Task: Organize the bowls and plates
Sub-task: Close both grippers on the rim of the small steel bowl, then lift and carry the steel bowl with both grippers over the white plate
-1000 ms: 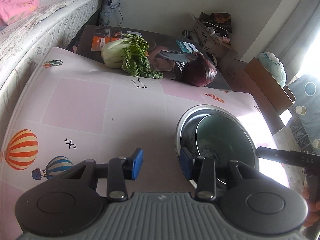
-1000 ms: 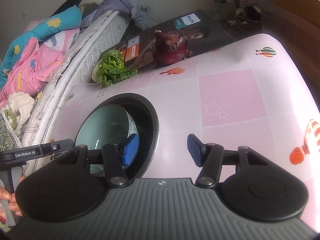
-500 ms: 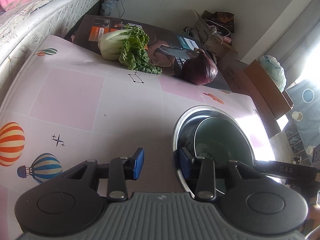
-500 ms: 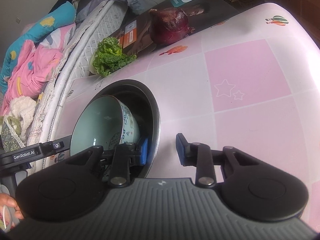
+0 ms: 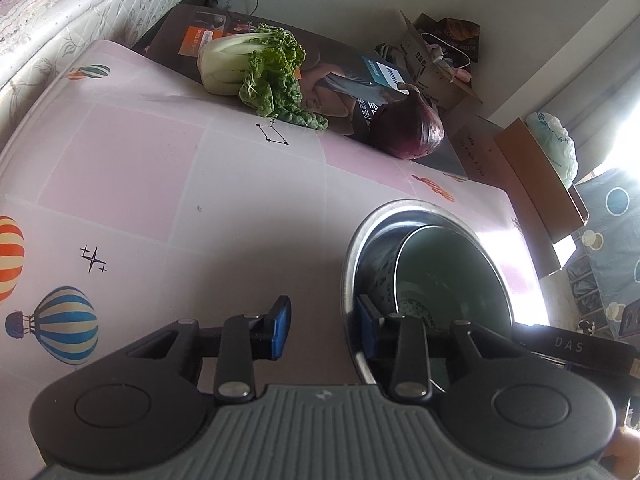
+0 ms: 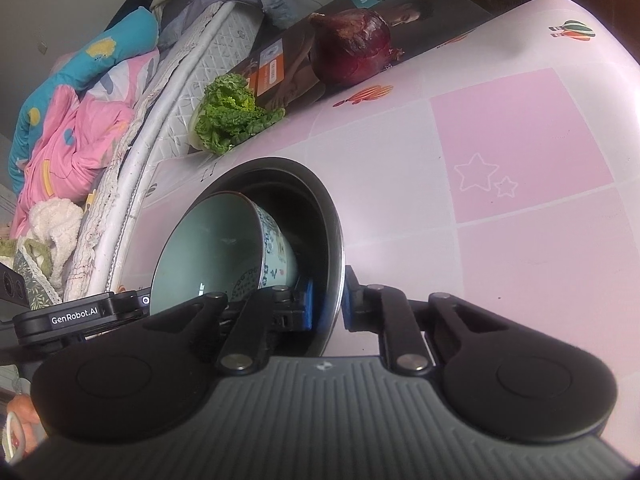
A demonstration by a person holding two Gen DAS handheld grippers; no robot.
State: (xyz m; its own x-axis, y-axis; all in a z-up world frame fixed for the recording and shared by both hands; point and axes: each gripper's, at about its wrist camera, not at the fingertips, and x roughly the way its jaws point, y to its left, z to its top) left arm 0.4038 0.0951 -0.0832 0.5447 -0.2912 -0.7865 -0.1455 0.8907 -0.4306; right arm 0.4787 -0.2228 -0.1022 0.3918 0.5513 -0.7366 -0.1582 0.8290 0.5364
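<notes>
Right tool (image 6: 328, 300) clamped shut; left tool (image 5: 322, 330) parted.

The ceramic bowl (image 6: 224, 252) has its base hidden behind the right gripper (image 6: 329, 298) fingers (image 6: 307, 304)

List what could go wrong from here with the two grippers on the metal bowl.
1. The pale green patterned ceramic bowl sits tilted and loose inside the round steel bowl; lifting may slide or tip it.
2. The right gripper pinches only the thin rim, while the left gripper straddles it unclamped, so it could slip.
</notes>
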